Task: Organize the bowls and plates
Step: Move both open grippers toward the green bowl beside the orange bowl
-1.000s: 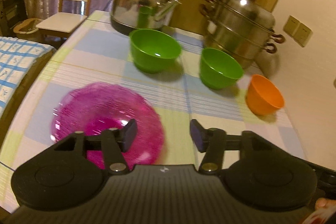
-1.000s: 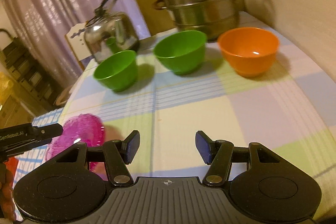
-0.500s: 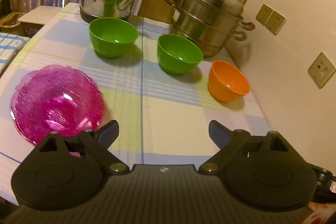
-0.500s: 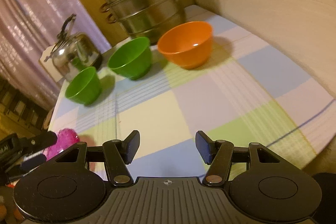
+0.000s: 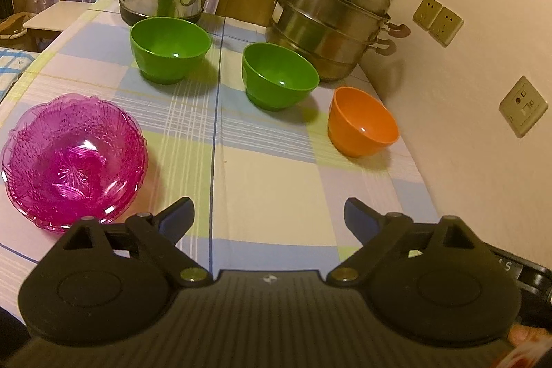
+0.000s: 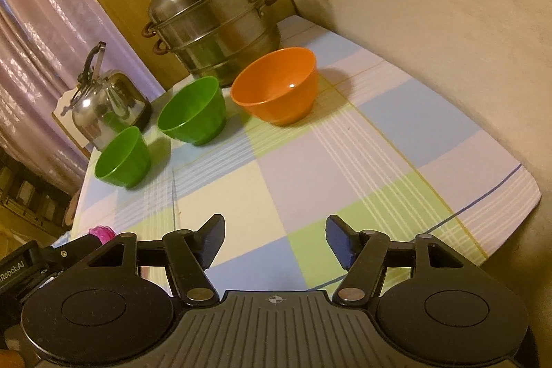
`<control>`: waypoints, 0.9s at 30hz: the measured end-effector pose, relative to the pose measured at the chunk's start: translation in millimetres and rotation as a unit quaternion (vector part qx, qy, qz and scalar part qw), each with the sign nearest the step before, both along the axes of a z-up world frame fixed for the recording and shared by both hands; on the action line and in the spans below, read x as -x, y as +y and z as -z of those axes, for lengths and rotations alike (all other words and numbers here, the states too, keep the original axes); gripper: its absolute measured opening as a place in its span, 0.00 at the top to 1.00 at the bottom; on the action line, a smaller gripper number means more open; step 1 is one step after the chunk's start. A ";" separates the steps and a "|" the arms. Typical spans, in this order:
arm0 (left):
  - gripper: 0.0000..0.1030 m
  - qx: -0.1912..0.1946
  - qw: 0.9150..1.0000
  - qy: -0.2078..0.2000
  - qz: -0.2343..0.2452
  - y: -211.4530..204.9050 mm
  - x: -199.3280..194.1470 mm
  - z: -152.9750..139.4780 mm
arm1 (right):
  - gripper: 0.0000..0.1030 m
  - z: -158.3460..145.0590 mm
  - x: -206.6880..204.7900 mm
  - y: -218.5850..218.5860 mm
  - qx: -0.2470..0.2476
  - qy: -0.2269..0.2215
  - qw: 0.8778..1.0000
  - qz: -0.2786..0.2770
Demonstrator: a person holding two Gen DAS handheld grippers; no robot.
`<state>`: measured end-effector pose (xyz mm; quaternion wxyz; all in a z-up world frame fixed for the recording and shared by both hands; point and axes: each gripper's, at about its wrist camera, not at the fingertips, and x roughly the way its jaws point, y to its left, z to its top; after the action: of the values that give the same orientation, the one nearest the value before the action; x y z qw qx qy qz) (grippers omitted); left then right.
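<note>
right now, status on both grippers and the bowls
Left gripper open, empty. Right gripper open, empty. Pink dishes stacked; two green bowls, orange bowl separate. Nothing blocking.

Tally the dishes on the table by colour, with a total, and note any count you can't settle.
Green bowls: 2
Orange bowl: 1
Pink glass dishes: at least 1; it looks like a nested stack, number unclear
Total: 4 separate items or stacks
</note>
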<state>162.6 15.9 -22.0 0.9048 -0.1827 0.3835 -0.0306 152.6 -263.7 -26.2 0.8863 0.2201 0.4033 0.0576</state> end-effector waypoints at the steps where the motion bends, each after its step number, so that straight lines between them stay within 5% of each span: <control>1: 0.10 -0.001 1.000 0.000 0.000 0.1 -0.4 -0.4 | 0.37 -0.4 -1.2 1.3 0.000 0.000 1.000 -0.002; 27: 0.10 0.004 1.000 0.000 0.017 -8.0 -40.2 0.3 | 0.36 -3.3 -32.1 2.6 0.007 0.004 1.000 -0.005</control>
<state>202.8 8.0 -22.3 0.9034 -0.1797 0.3863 -0.0477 184.7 -261.1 -22.9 0.8860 0.2122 0.4080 0.0590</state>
